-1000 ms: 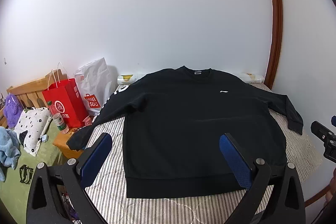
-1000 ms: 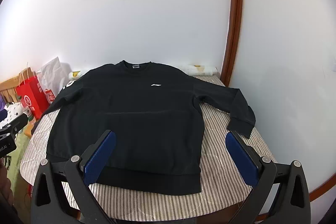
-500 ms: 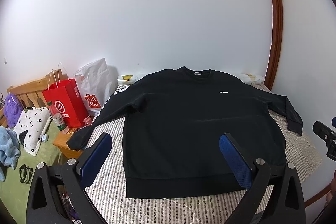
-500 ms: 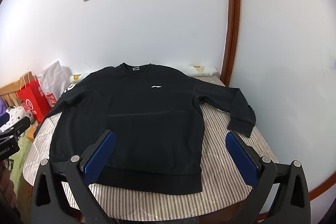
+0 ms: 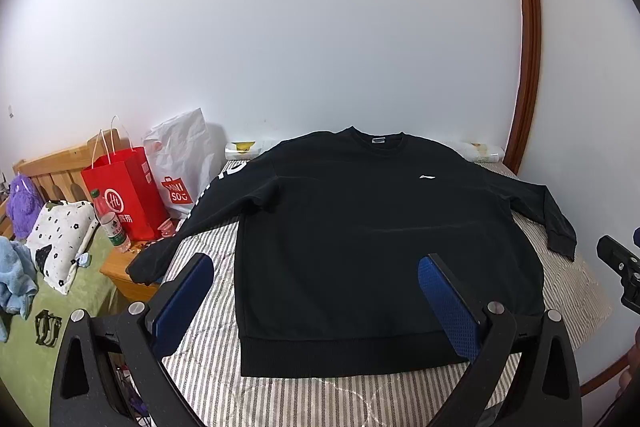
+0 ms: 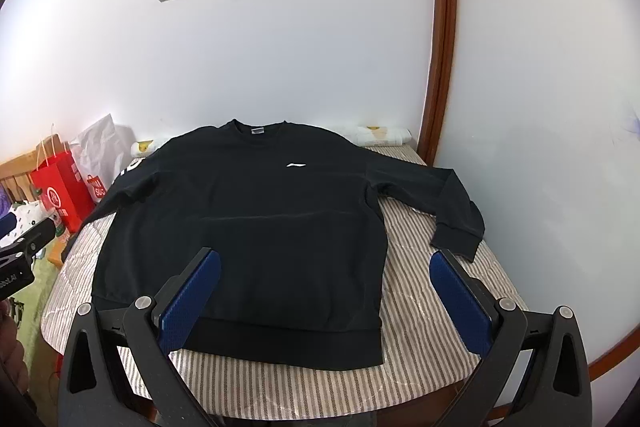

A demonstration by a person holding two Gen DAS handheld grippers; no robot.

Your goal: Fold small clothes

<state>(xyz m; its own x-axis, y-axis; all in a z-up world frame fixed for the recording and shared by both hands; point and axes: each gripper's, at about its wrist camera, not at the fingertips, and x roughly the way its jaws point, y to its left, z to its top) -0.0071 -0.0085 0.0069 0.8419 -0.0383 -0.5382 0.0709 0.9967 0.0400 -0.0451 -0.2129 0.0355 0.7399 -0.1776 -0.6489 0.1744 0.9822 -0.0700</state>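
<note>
A black sweatshirt [image 5: 380, 247] lies flat and face up on the striped bed cover [image 5: 208, 367], filling the middle of both views, collar toward the wall at the top and hem toward the bottom edge. No fold has been started. The left gripper [image 5: 316, 301] and the right gripper [image 6: 326, 299] both hang above the hem with jaws spread wide, holding nothing and touching no cloth. One sleeve [image 5: 192, 223] at the left of the frame trails off the edge of the cover toward the red bag [image 5: 124, 191], while the other sleeve [image 6: 436, 199] lies bent at the right. The likely trouble: pinching only the top layer of the hem would leave the back behind and wrinkle the fold, and the overhanging sleeve could drag the whole garment sideways when lifted.
</note>
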